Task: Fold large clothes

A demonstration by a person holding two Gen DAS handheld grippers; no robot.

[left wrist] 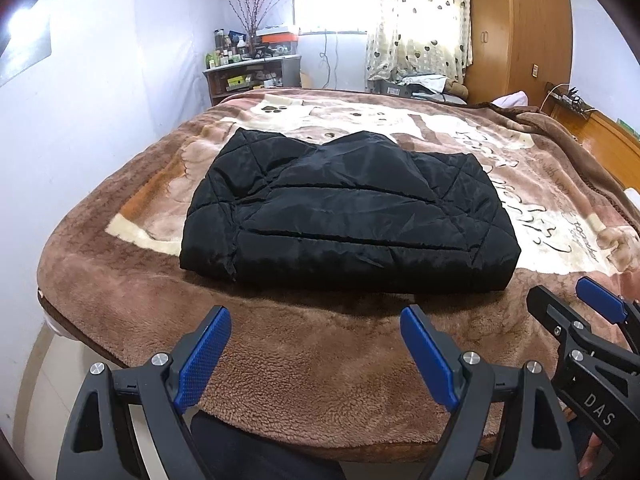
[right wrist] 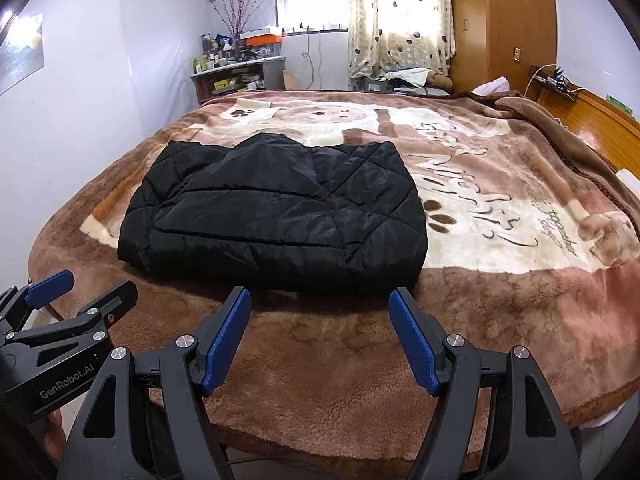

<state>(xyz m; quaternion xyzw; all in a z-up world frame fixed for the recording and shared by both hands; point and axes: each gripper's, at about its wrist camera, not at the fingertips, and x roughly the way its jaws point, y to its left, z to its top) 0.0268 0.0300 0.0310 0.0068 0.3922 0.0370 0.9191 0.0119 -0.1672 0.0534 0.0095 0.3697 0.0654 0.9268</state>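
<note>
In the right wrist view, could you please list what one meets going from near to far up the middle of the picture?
Right gripper → bare brown blanket → folded black quilted jacket → cream printed part of the blanket → heart-patterned curtain.

Folded jacket [left wrist: 344, 216] on blanket [left wrist: 304, 344]; shelf [left wrist: 252, 76] behind bed.

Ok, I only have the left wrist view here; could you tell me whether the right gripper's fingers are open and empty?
Observer: Yes, the right gripper is open, with nothing between its fingers, and it is short of the folded black jacket.
Operator: Thank you. Is anything lying just right of the jacket?
Observer: Only brown paw prints printed on the blanket; no loose item.
</note>
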